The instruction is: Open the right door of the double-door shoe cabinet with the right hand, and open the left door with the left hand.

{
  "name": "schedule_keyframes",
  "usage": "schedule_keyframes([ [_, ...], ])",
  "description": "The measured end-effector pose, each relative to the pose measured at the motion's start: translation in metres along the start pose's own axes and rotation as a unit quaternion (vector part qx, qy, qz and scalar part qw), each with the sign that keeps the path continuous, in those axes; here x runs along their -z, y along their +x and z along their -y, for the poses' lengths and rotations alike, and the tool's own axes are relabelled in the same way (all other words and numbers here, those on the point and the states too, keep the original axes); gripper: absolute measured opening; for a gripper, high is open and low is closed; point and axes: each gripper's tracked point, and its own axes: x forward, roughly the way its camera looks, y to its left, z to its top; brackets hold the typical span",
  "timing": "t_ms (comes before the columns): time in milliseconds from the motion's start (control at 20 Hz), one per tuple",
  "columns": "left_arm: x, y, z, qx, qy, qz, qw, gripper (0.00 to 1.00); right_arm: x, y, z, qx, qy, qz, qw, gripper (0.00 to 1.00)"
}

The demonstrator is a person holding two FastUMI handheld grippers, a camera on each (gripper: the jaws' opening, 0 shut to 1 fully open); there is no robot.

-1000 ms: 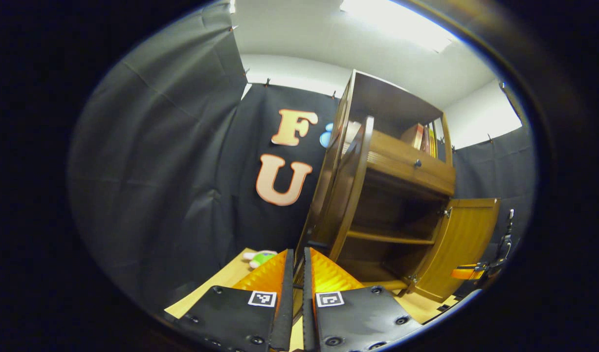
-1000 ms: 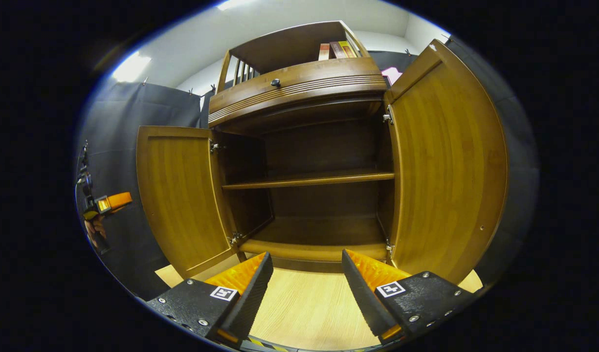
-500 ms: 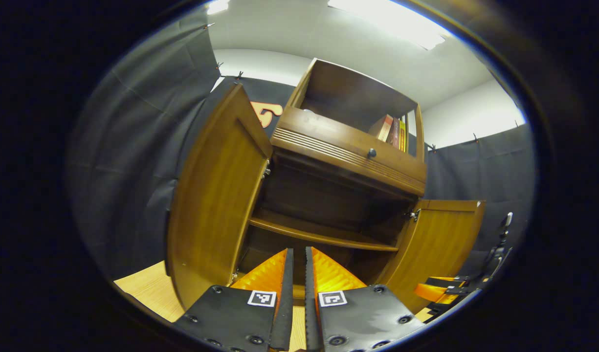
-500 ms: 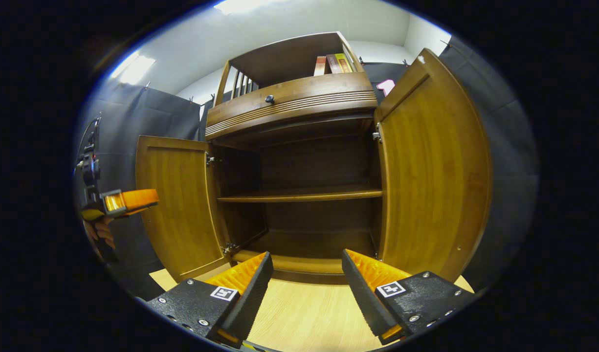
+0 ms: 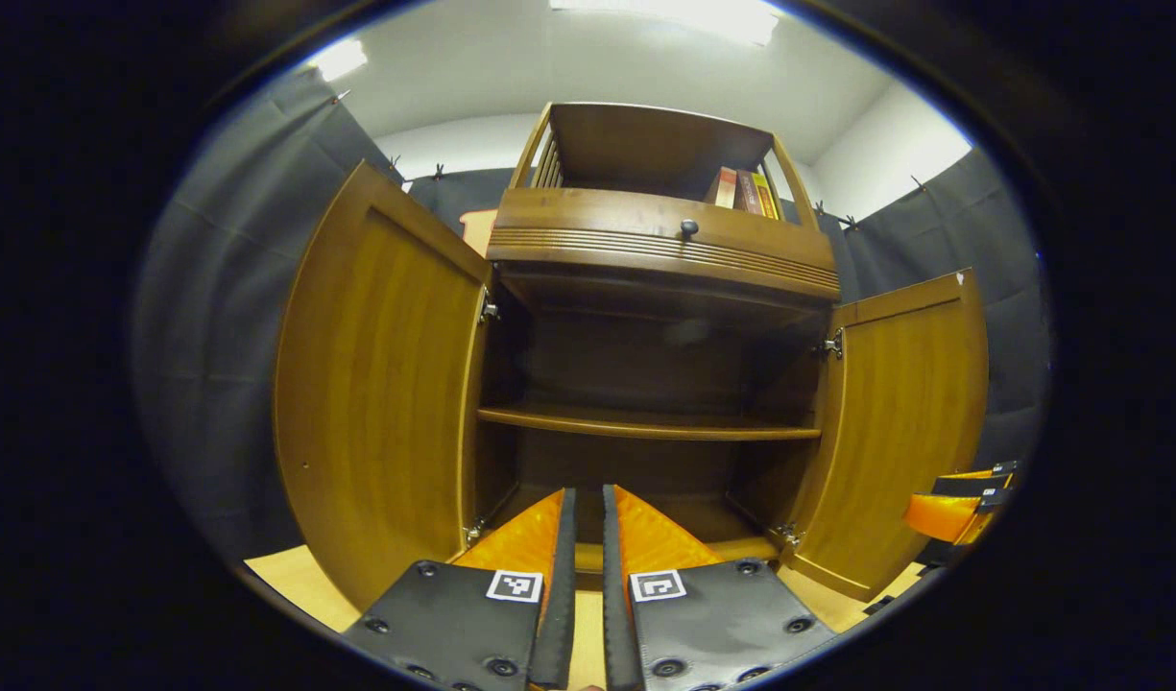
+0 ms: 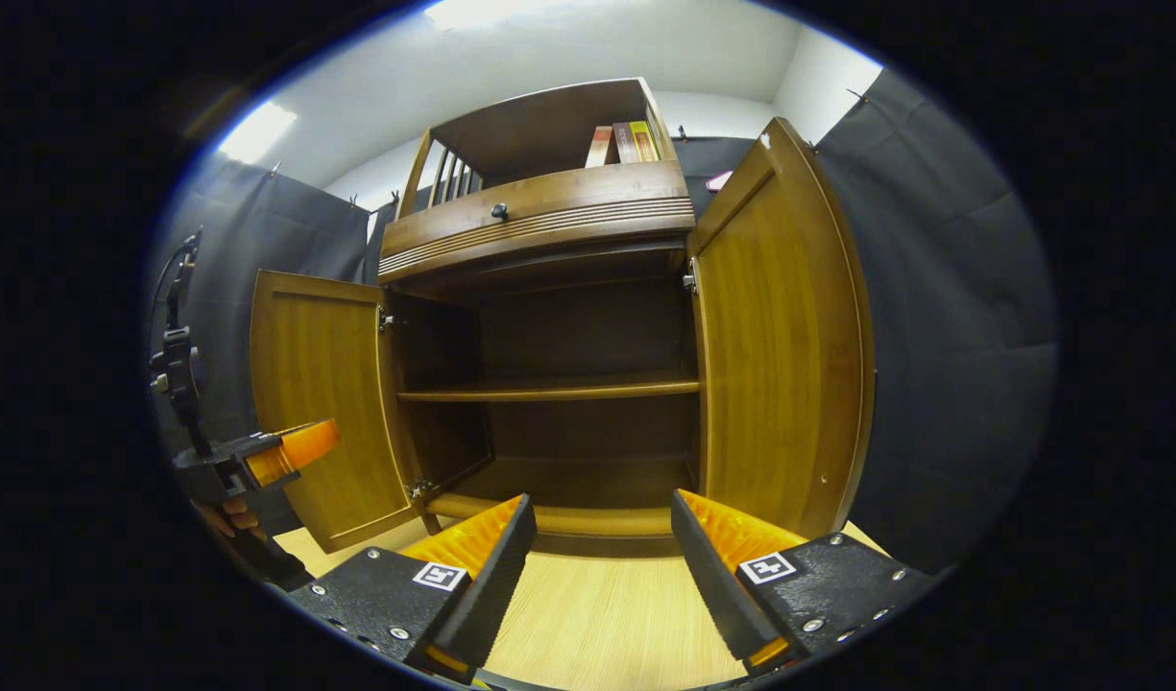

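So compared with a second back, the shoe cabinet point(image 5: 660, 317) is now being faced nearly head-on in the left gripper view, where before it was being seen from off to the side with the booth wall taking up most of the picture. The left door point(image 5: 376, 384) is being shown swung wide at 9 o'clock and the right door point(image 5: 900, 422) is standing open at 3 o'clock. In the right gripper view the framing is being shifted only a little: the cabinet point(image 6: 540, 288) is sitting slightly lower and further left than before, with its right door point(image 6: 780, 336) at 2 o'clock and its left door point(image 6: 324, 403) at 9 o'clock.

The left tongs point(image 5: 588, 566) are being kept clenched, fingers nearly touching, nothing between them, same as a second ago. The right tongs point(image 6: 602, 557) are being held released with a wide gap, also unchanged, over the light wooden floor point(image 6: 597, 624).

What's being picked up differently: in the right gripper view the left tongs point(image 6: 295, 449) are being seen from outside at 8 o'clock, just beside the left door, with a hand point(image 6: 230, 518) under them. In the left gripper view, the right tongs point(image 5: 952, 504) are being caught at 4 o'clock near the right door's outer edge. Books point(image 5: 741, 190) on the top shelf and a drawer knob point(image 5: 688, 227) are being seen in both.
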Motion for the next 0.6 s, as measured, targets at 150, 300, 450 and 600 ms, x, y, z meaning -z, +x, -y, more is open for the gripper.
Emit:
schedule_keyframes([
  [150,0.001,0.002,-0.006,-0.005,-0.033,0.001,0.999,0.35,0.000,0.002,0.003,0.004,-0.004,-0.001,1.000,0.88],
  [300,0.003,0.004,-0.019,-0.025,-0.030,-0.002,0.999,0.60,-0.008,0.006,-0.002,0.004,-0.003,0.011,1.000,0.88],
  [450,0.010,0.002,-0.027,-0.025,-0.017,-0.014,0.999,0.84,-0.010,0.006,-0.007,-0.001,0.003,0.017,1.000,0.88],
  [600,0.004,0.007,-0.033,-0.022,-0.014,-0.008,1.000,0.96,-0.006,0.004,-0.006,0.001,-0.003,0.010,1.000,0.99],
])
